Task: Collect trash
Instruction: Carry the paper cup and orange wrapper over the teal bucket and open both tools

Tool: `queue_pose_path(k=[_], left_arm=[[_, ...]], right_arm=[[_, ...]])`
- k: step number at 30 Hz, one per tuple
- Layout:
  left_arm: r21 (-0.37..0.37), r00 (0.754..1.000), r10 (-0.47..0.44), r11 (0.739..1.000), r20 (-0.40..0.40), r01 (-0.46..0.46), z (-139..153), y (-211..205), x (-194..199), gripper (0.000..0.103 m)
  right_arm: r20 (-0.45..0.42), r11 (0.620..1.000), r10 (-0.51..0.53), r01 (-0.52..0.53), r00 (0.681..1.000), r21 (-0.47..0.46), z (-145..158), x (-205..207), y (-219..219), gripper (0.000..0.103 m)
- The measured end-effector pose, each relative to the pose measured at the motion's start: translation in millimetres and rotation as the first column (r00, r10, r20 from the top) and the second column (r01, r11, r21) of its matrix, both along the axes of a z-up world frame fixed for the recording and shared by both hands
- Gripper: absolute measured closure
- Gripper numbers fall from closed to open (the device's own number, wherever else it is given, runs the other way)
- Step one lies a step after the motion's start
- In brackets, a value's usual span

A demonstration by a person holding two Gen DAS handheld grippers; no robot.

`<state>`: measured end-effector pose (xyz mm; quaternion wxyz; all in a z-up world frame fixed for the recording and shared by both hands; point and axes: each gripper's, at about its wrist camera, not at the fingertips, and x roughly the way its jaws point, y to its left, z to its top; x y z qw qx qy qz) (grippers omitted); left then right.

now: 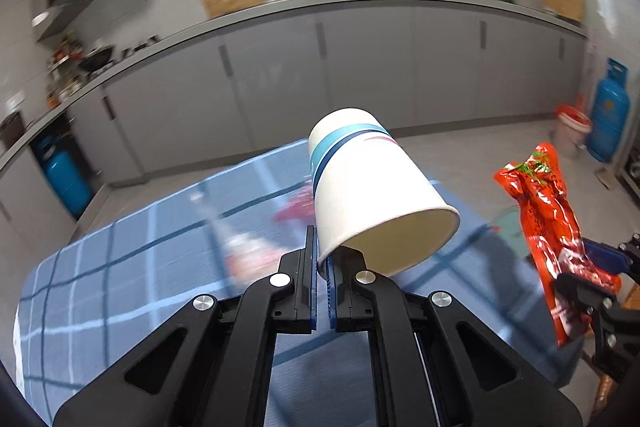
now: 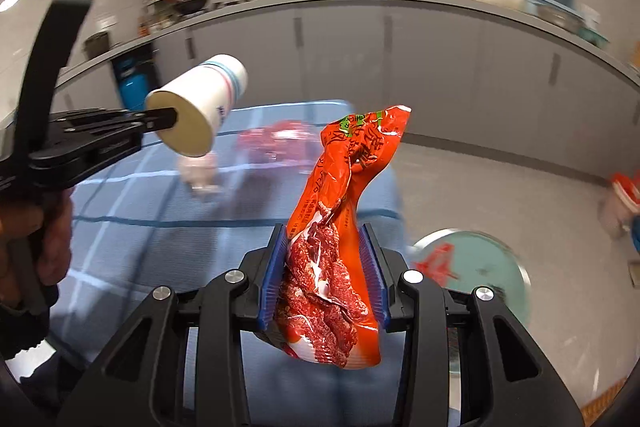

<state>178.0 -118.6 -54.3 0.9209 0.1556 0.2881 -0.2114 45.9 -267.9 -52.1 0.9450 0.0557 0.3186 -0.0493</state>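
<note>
My left gripper (image 1: 322, 259) is shut on the rim of a white paper cup (image 1: 368, 191) with blue bands and holds it tilted above the table; both also show in the right wrist view, the gripper (image 2: 168, 118) and the cup (image 2: 200, 99). My right gripper (image 2: 326, 251) is shut on a crumpled red snack wrapper (image 2: 340, 223), held upright in the air. The wrapper (image 1: 548, 223) shows at the right of the left wrist view. More blurred trash, a pinkish-red wrapper (image 2: 276, 143) and a pale clear piece (image 2: 198, 171), lies on the table.
The table has a blue checked cloth (image 1: 120, 267). A pale green round bin (image 2: 476, 267) stands on the floor right of the table. Grey cabinets (image 1: 360, 67) run along the far wall. Blue gas cylinders (image 1: 610, 111) and a red-rimmed bucket (image 1: 572, 129) stand by them.
</note>
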Motion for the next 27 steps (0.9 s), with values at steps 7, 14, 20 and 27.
queue_pose_path(k=[7,14,20,27], left_arm=[[0.006,0.990,-0.143,0.990,-0.019,0.143,-9.0,-69.1,-17.5,0.098],[0.018,0.966,-0.245,0.969,-0.081,0.248,-34.1,-135.9,-31.0,0.098],[0.042,0.942,-0.313,0.946,-0.123,0.320,-56.3,-174.4,-38.4,0.088],[0.090,0.946,-0.301,0.946,-0.117,0.312,-74.7,-177.8,-43.7,0.031]], right_arm=[[-0.035,0.991,-0.130,0.130,0.991,0.000,-21.7,-16.4,-65.6,0.065],[-0.069,0.978,-0.208,0.208,0.976,-0.005,-48.8,-23.8,-115.5,0.064],[-0.088,0.972,-0.231,0.233,0.969,0.015,-72.0,-17.8,-139.1,0.060],[-0.109,0.946,-0.313,0.320,0.943,0.048,-95.9,-25.8,-159.8,0.036]])
